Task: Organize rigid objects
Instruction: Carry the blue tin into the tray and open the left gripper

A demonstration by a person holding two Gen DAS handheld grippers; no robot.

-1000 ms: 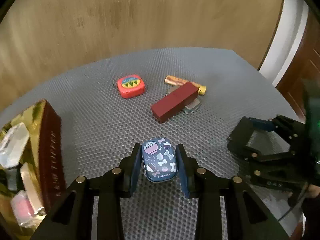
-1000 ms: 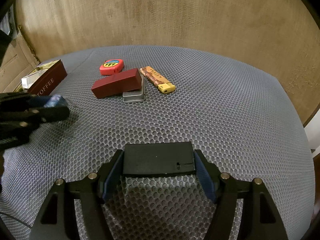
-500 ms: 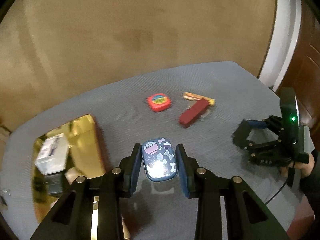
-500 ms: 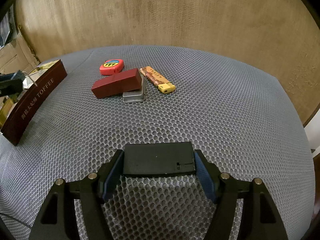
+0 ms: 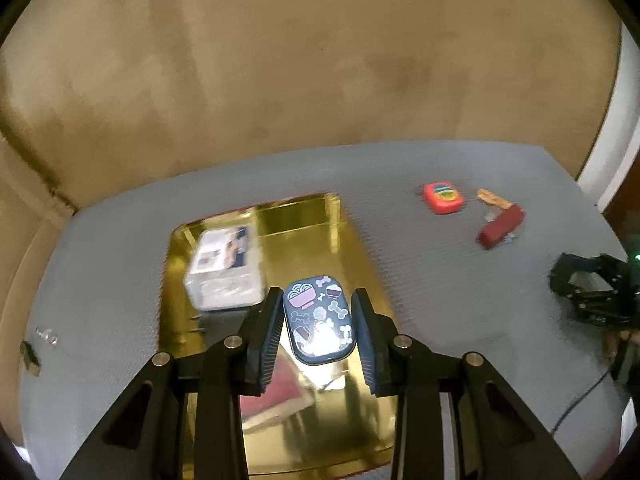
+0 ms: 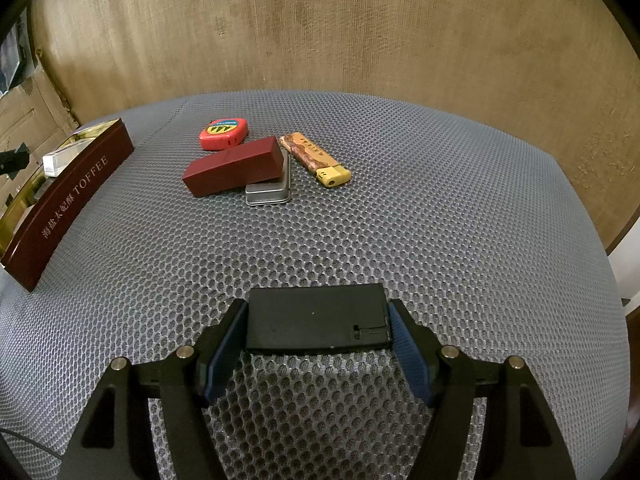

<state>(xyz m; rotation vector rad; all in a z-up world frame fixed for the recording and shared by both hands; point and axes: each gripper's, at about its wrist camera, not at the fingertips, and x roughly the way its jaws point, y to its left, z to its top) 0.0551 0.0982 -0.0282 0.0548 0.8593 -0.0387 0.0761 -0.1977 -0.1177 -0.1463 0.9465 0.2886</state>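
My left gripper (image 5: pixel 318 322) is shut on a dark blue case with pink and white stickers (image 5: pixel 318 318) and holds it above the open gold-lined toffee tin (image 5: pixel 348 240). A white box (image 5: pixel 224 268) lies in the tin. My right gripper (image 6: pixel 318 338) is shut on a flat black box (image 6: pixel 318 316) low over the grey mesh mat (image 6: pixel 440 220); it also shows in the left wrist view (image 5: pixel 592 292). On the mat lie a red tape measure (image 6: pixel 223 133), a dark red box (image 6: pixel 234 166), a small silver tin (image 6: pixel 269 190) under it and a brown-yellow lighter (image 6: pixel 316 159).
The toffee tin's maroon wall (image 6: pixel 68 200) stands at the left of the mat in the right wrist view. A tan fabric wall (image 6: pixel 320 32) rises behind the mat. A white door frame (image 5: pixel 616 128) is at the right.
My left gripper has risen and swung left with the blue case, from over the mat to above the gold tin. My right gripper has stayed still with the black box.
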